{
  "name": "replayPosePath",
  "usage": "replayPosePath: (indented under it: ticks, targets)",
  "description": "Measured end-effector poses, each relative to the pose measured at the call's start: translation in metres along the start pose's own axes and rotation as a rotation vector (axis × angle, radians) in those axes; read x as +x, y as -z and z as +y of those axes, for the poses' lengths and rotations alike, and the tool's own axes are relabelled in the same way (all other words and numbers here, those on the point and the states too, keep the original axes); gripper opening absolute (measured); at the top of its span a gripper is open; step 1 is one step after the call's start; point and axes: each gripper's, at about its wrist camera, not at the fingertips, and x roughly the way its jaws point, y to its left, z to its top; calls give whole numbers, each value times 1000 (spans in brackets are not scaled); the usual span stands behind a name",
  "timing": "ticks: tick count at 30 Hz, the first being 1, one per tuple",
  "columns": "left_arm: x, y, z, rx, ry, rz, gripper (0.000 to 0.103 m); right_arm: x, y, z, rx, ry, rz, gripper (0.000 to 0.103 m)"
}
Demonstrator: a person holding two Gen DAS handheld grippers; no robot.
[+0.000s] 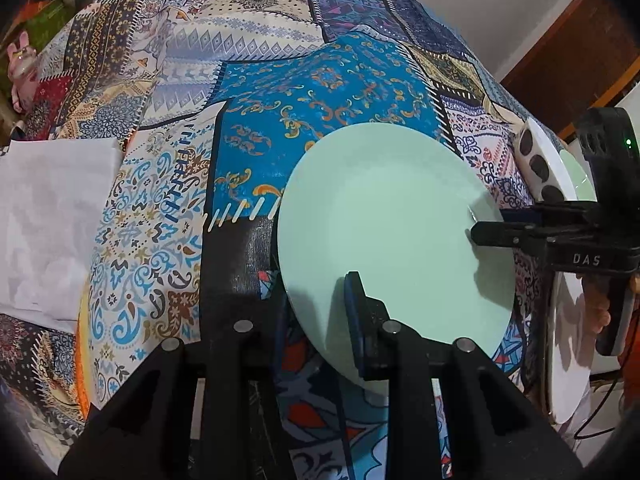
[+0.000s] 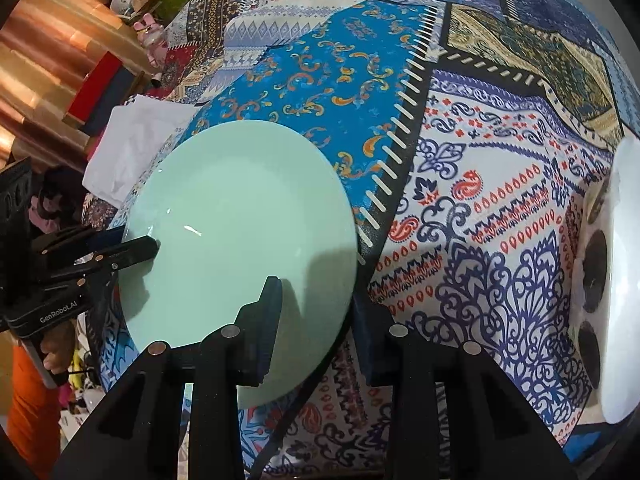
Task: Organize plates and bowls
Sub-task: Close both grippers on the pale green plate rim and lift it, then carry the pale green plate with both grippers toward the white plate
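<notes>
Both claws are working the same mint-green plate (image 1: 394,236) here, which is sitting over the patchwork tablecloth (image 1: 332,84) near the middle of the table. The left gripper (image 1: 316,320) is clamping the plate's rim at about seven o'clock, jaws nearly together, one finger (image 1: 362,312) lying on top of the plate and the other passing under its edge. The right gripper (image 1: 476,234) is reaching in from three o'clock in the left wrist view, thin black fingers pinching the rim there. In its own view the right gripper (image 2: 320,320) is showing one pad on the plate's face and the other finger beneath, jaws narrow and clenched on the edge. At the far right, a white dish with dark spots (image 2: 600,264) is resting well apart. A white cloth (image 1: 52,216) is lying at nine o'clock.
</notes>
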Motion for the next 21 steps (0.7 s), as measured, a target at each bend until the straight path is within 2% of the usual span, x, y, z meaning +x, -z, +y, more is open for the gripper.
replayPosePath:
  ticks: [4,12,21]
  targets:
    - [-2,3,-6,16,-32,-16,26,1,1,7,-12,29,-17,29]
    - [-13,14,-13,17,-47,-59,26,-13,12,4,3,37,-65,29]
    - [-49,21,-29,16,-20,-144,26,-43,26,10,-7,39,-141,29]
